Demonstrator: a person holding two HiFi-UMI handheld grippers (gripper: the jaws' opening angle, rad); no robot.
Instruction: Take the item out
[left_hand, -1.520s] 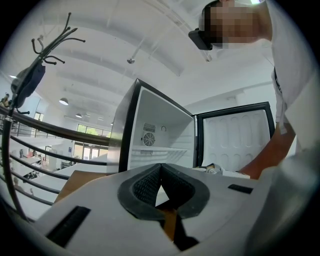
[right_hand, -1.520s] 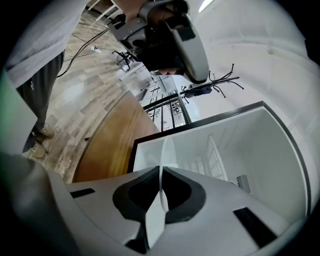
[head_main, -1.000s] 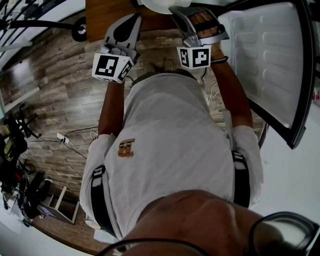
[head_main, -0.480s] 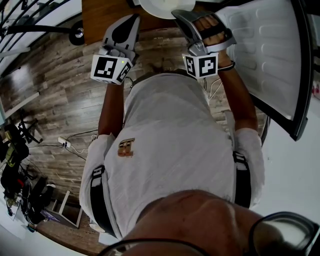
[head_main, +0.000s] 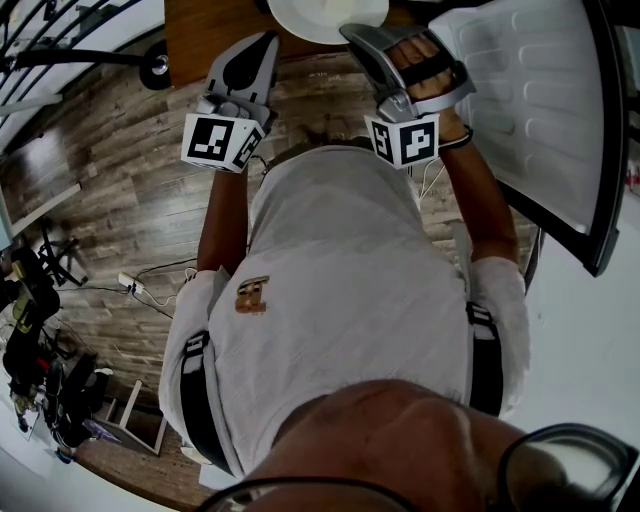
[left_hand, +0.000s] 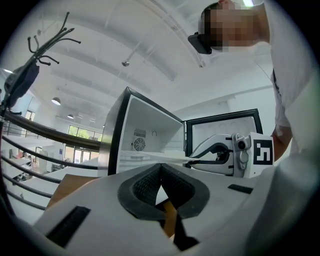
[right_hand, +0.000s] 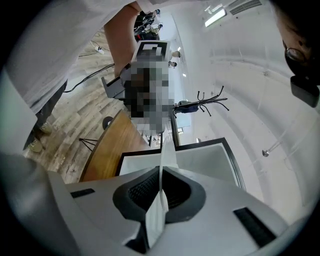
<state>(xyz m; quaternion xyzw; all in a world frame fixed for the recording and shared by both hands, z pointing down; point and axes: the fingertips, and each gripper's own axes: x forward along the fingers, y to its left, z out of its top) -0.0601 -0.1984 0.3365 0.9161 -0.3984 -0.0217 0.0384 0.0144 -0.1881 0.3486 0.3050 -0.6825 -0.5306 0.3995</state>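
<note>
A white plate (head_main: 325, 15) shows at the top edge of the head view, over the wooden table (head_main: 200, 30). My right gripper (head_main: 355, 32) is shut on its rim; in the right gripper view the plate (right_hand: 167, 150) stands edge-on between the pads of that gripper (right_hand: 161, 175). From the left gripper view the plate (left_hand: 150, 157) is a thin white line held by the right gripper (left_hand: 192, 161) in front of the open small fridge (left_hand: 150, 135). My left gripper (head_main: 268, 38) hangs beside it, its jaws together on nothing (left_hand: 160, 170).
The fridge door (head_main: 540, 100) stands swung open at the right, close to my right arm. Wood flooring with cables (head_main: 140, 285) lies below. A coat stand (right_hand: 200, 105) and a railing (left_hand: 45, 135) are further off.
The right gripper has drawn back a little toward the person with the plate, so more of the plate shows at the top edge. The left gripper has barely moved.
</note>
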